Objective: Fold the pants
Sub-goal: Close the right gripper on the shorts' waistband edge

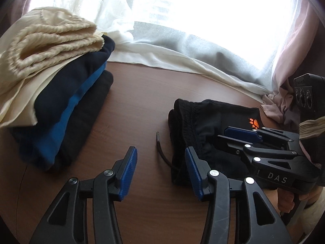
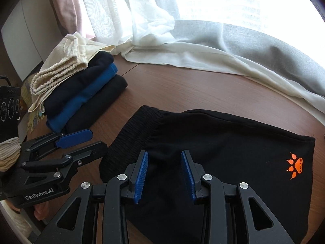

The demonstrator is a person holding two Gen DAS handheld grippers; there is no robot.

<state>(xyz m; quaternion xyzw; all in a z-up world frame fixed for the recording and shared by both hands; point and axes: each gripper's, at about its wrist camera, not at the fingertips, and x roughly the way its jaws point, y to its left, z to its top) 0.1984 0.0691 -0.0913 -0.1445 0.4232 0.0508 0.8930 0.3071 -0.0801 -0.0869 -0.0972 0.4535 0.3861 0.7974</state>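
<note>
Black pants (image 2: 223, 152) with an orange paw logo (image 2: 295, 166) lie folded on the brown table, elastic waistband (image 2: 130, 140) toward the left. My right gripper (image 2: 164, 172) is open and empty, just above the pants near the waistband. My left gripper (image 1: 160, 168) is open and empty over bare table, just left of the pants (image 1: 203, 126); a black drawstring (image 1: 160, 148) pokes out between its fingers. Each gripper shows in the other's view, the right (image 1: 241, 135) over the pants, the left (image 2: 81, 142) beside the waistband.
A stack of folded clothes (image 1: 61, 105), cream, dark navy, blue and black, sits at the left of the table (image 1: 138, 93), also in the right wrist view (image 2: 81, 93). White curtains (image 2: 182, 46) drape onto the table's far edge. Pink fabric (image 1: 280, 103) lies at far right.
</note>
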